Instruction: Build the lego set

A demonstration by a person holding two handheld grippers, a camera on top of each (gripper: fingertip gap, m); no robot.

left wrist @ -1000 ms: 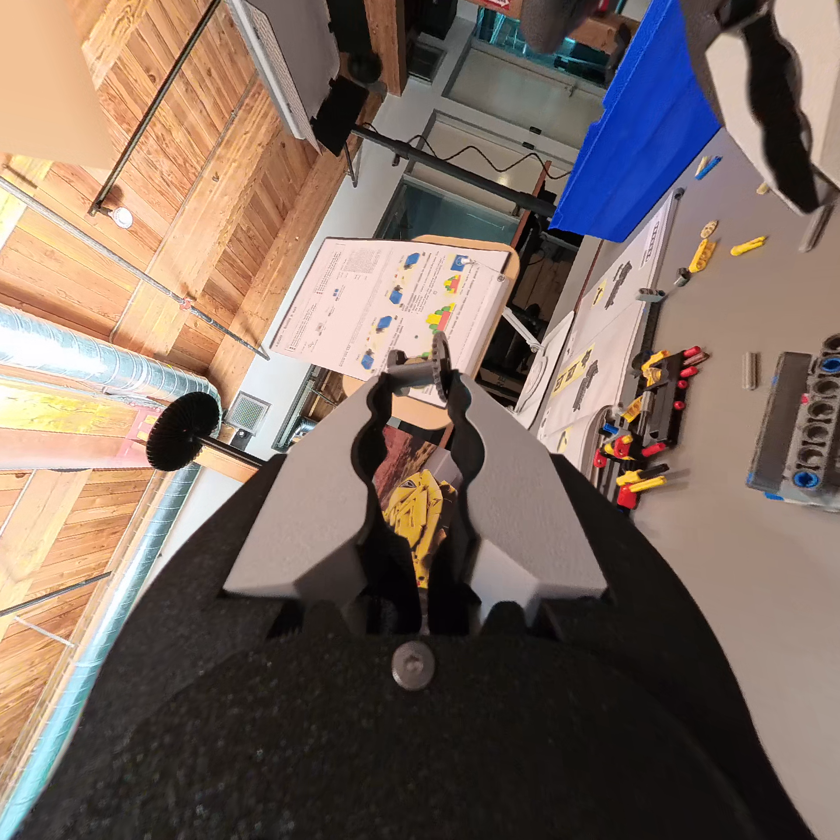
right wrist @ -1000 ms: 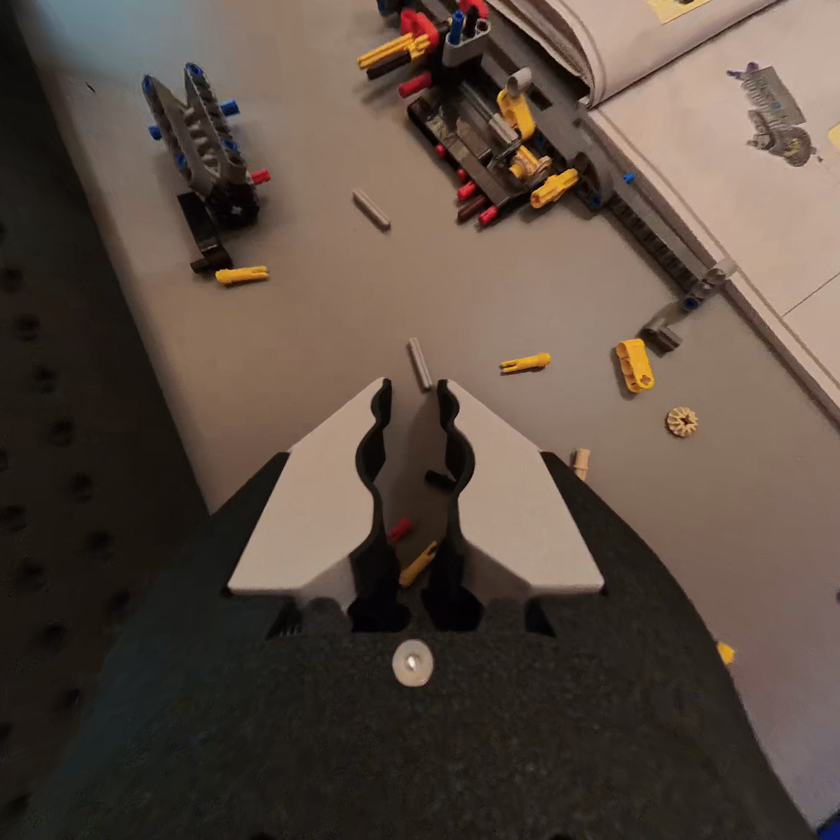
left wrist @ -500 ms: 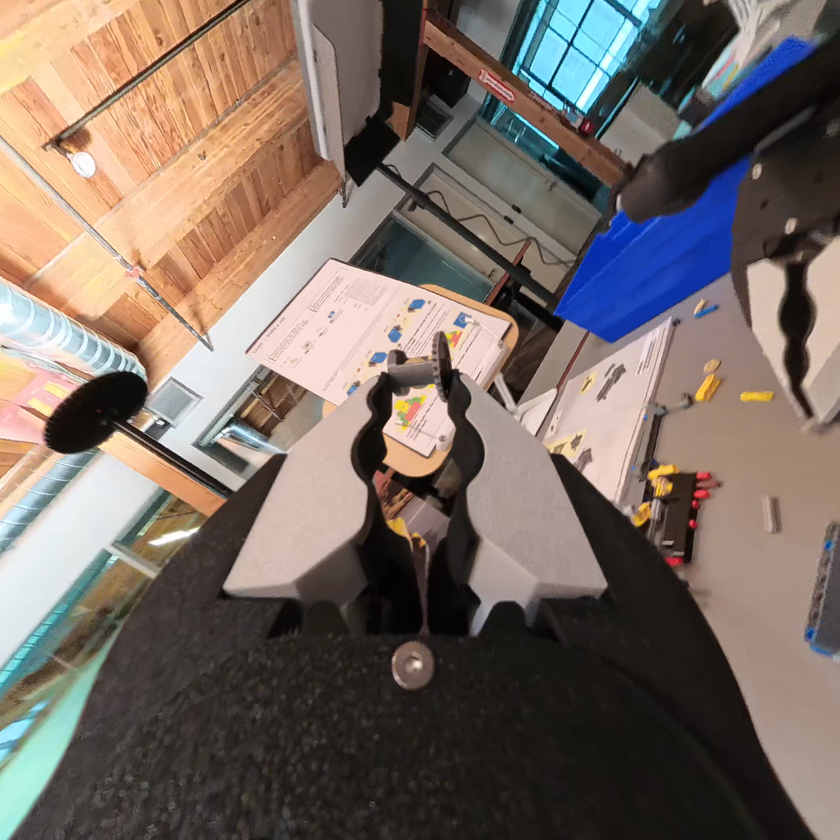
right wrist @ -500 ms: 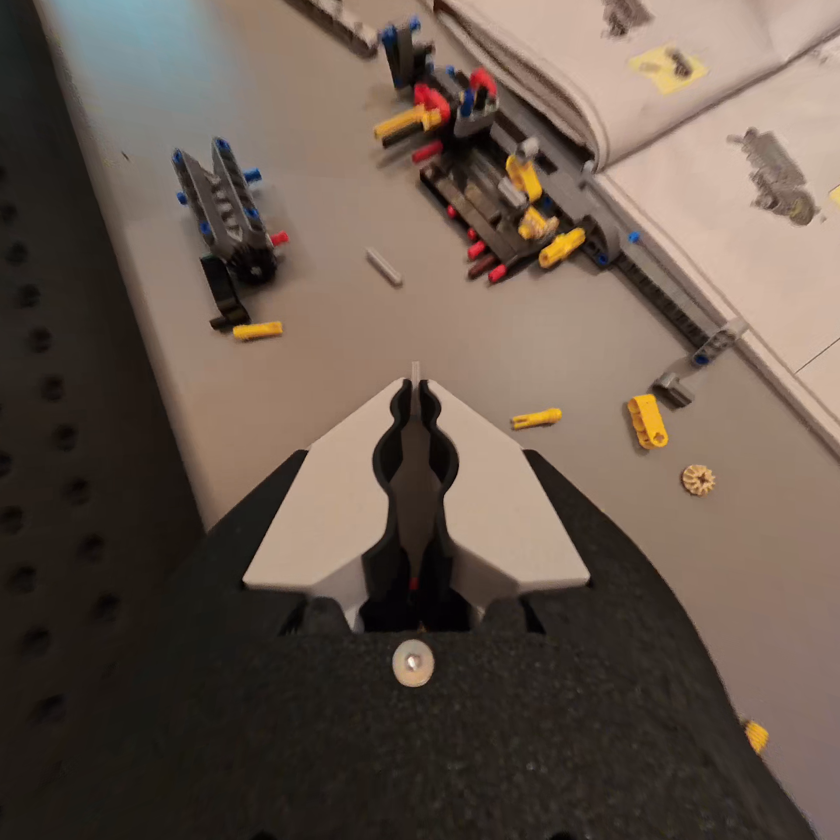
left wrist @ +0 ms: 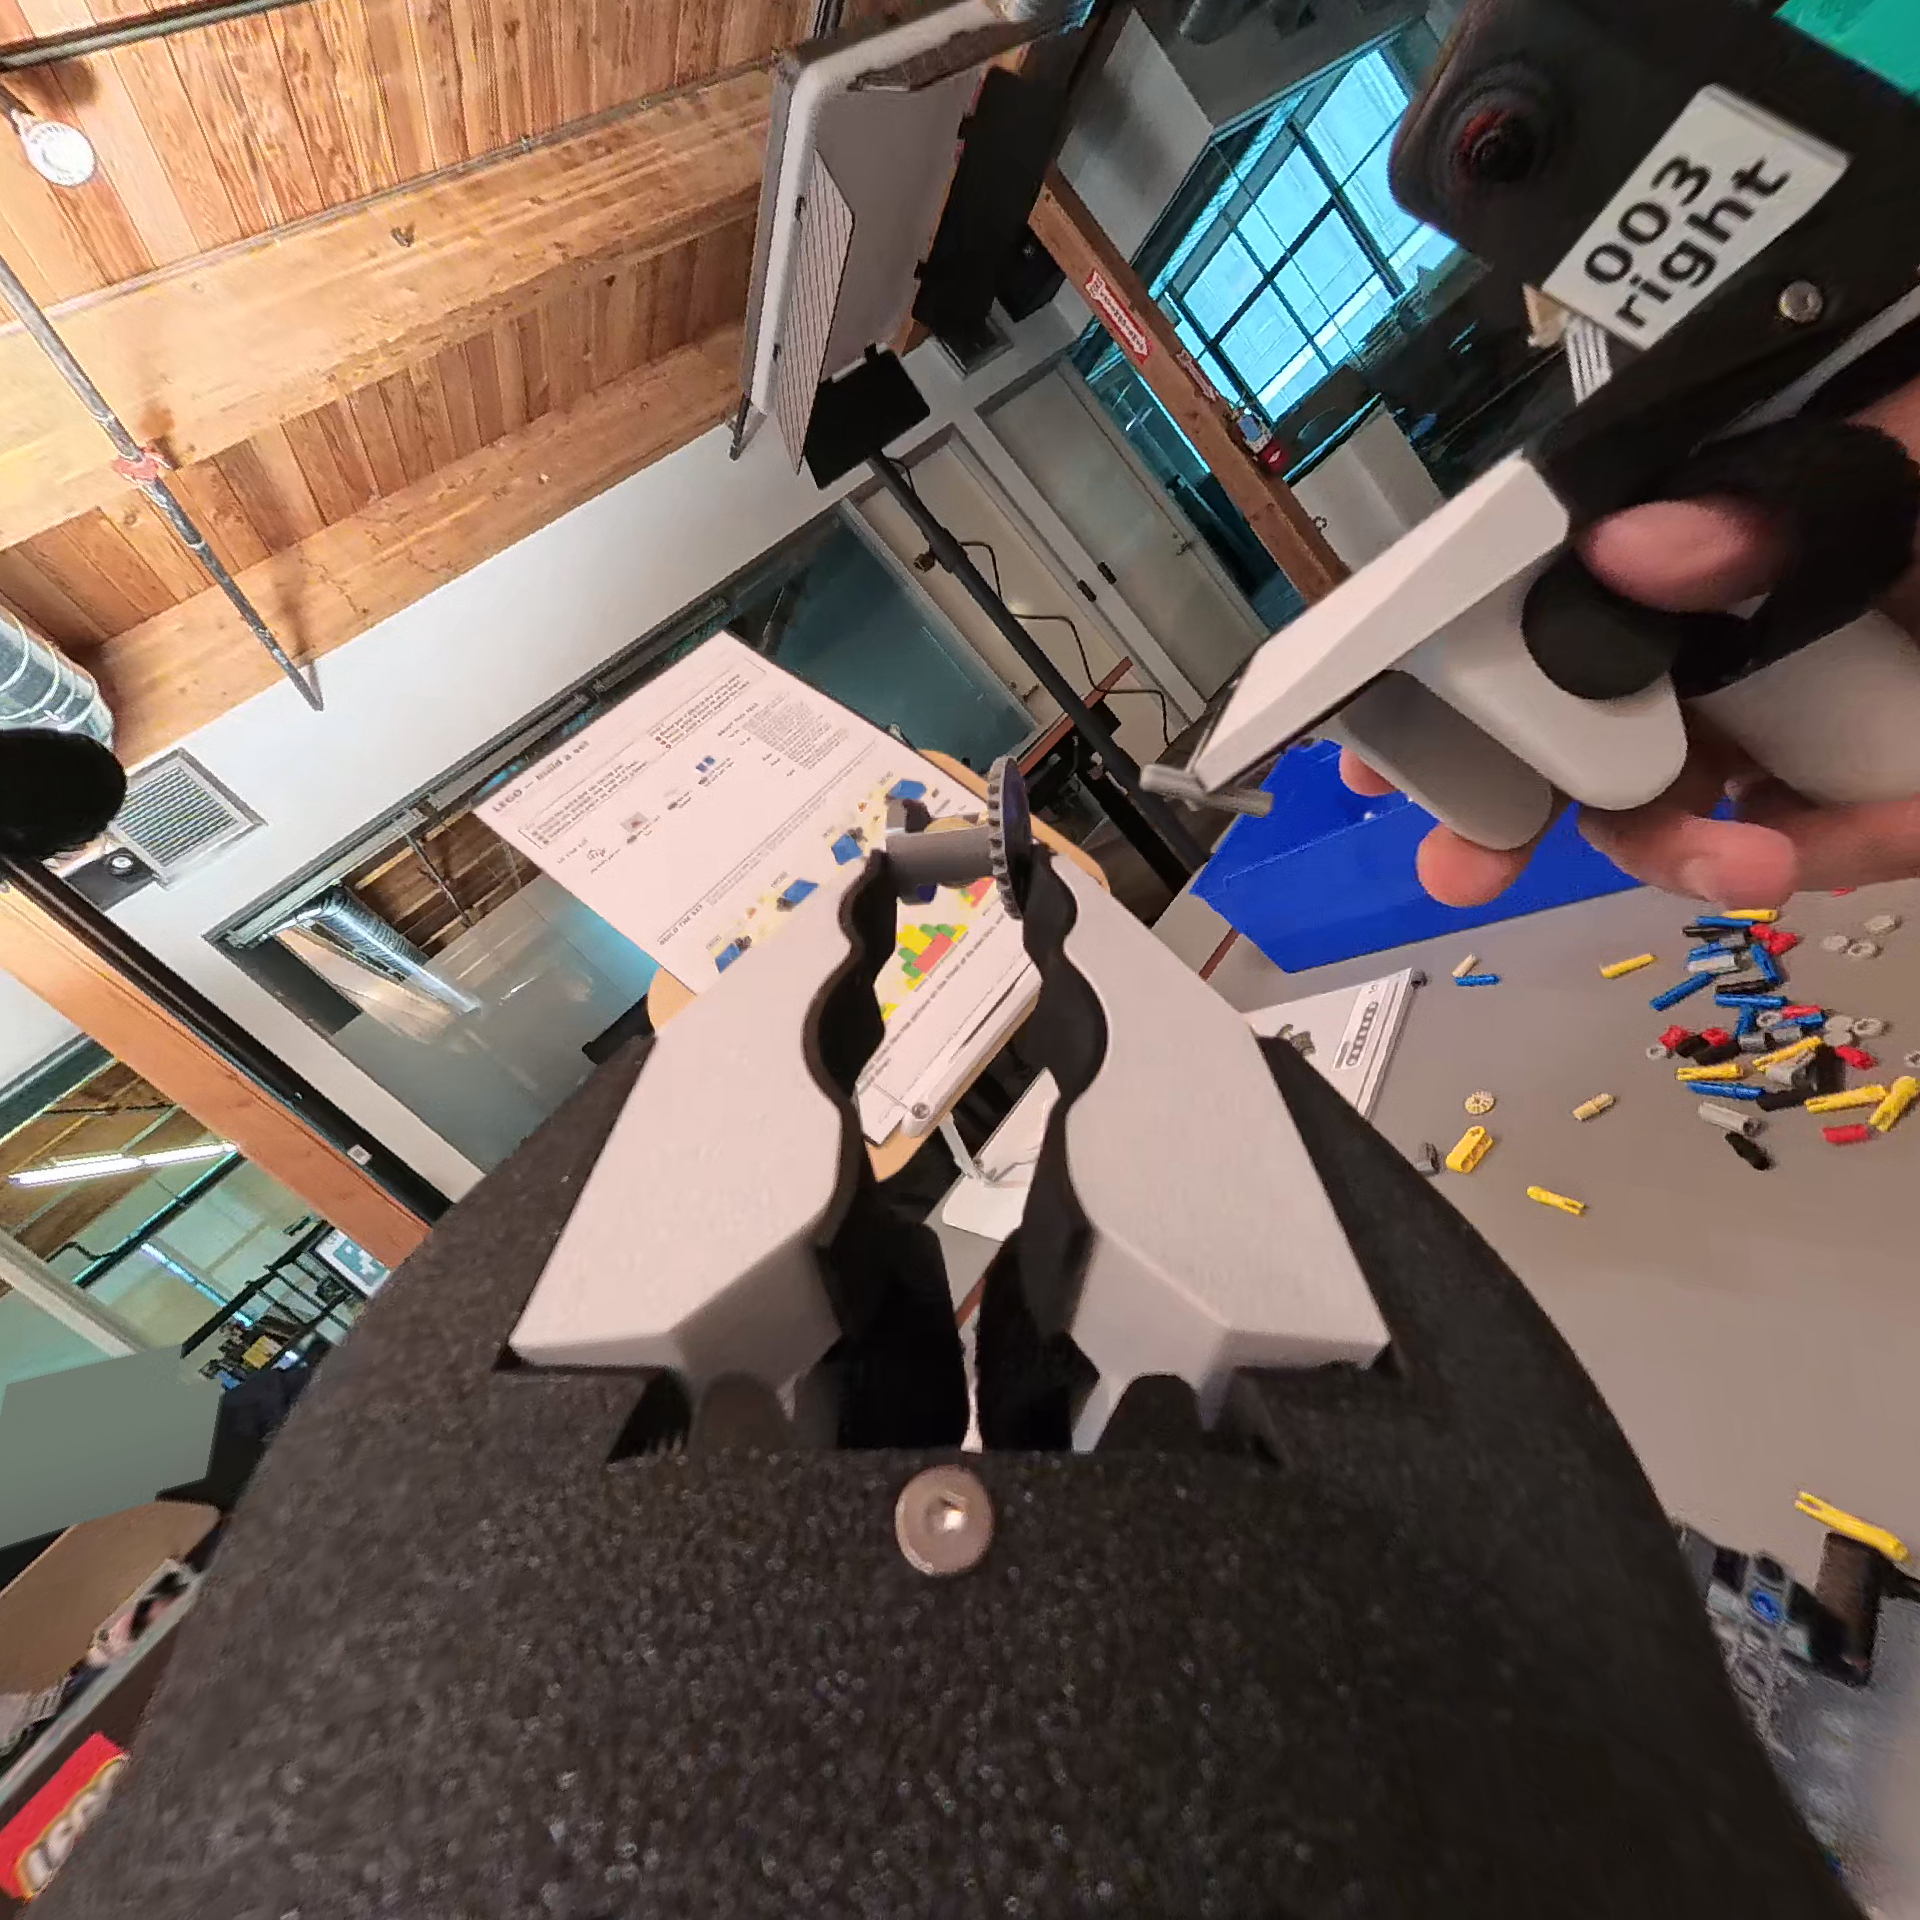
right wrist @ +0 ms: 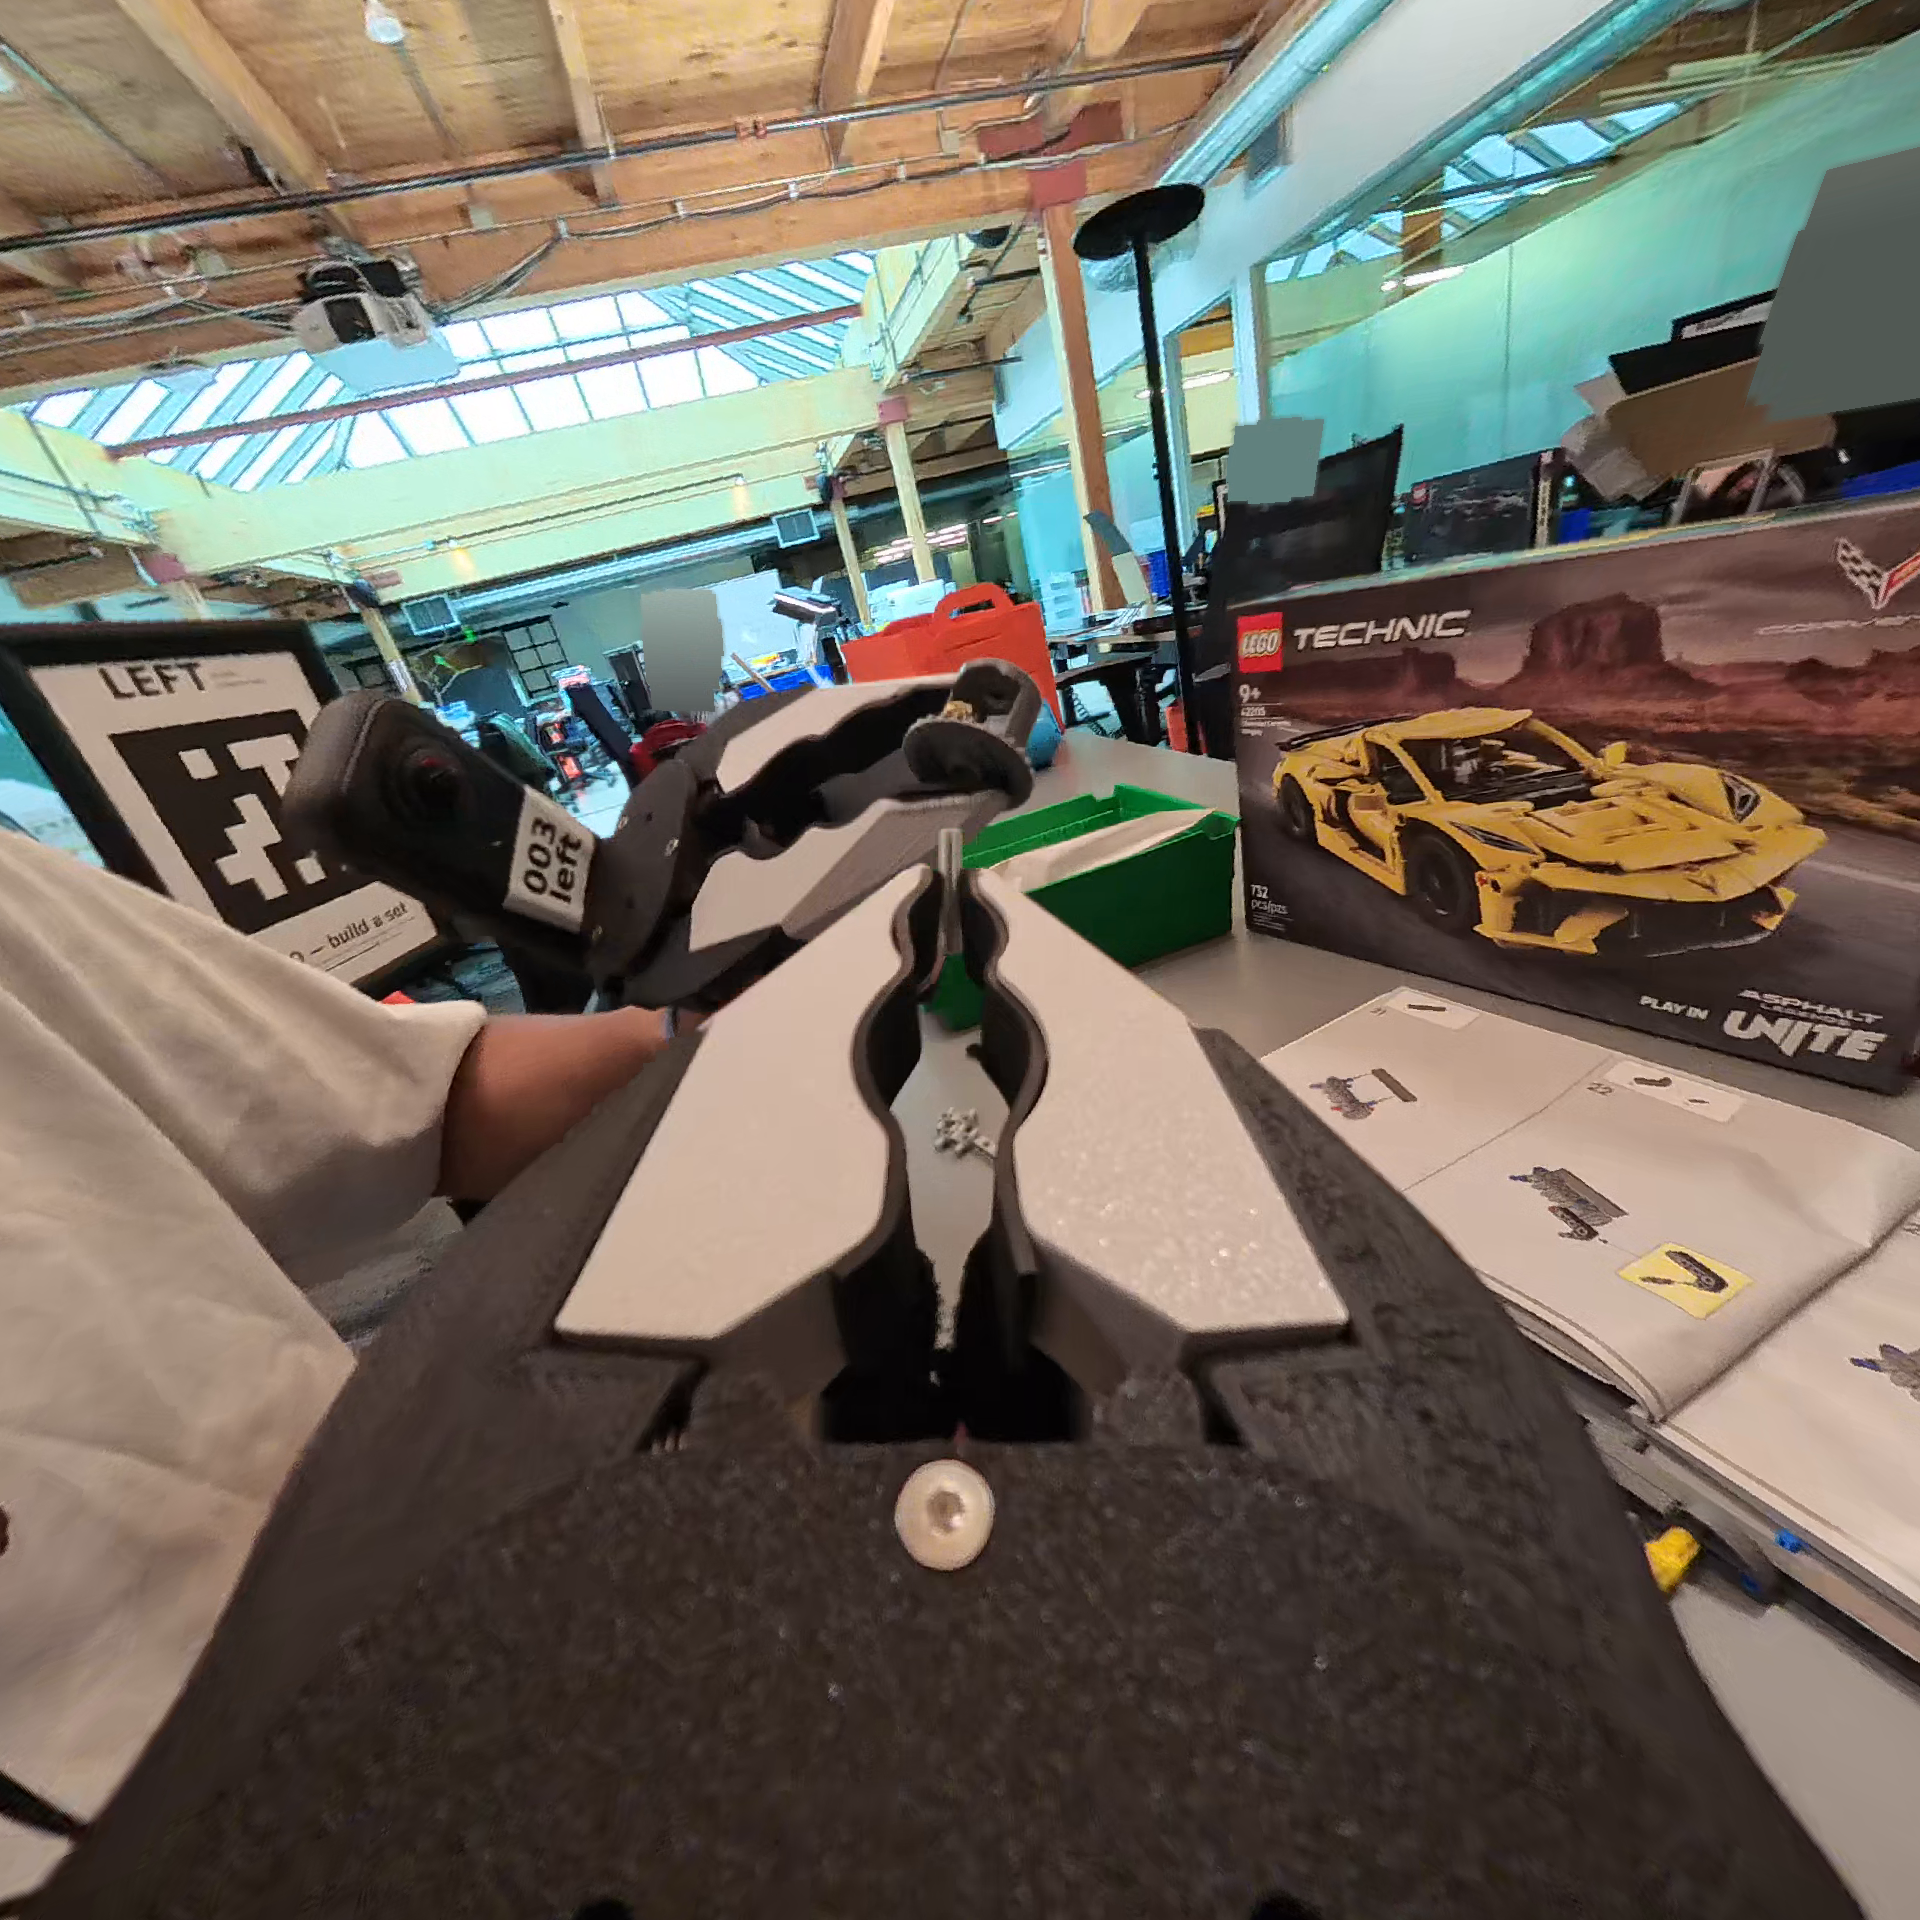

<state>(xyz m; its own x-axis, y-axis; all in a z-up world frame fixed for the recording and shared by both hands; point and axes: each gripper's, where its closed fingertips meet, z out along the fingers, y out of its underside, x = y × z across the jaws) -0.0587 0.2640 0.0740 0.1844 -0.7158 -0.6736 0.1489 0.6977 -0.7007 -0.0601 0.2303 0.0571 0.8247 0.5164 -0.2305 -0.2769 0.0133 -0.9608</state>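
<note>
The right gripper, now lifted from the table while pinching a grey axle, nears the gear piece clamped in the left gripper, so insertion seems next.

Box cut off at right frame edge. Manual beside the box also runs off right. Loose parts on table too small to identify. Axle mostly hidden between right gripper fingers.
</note>
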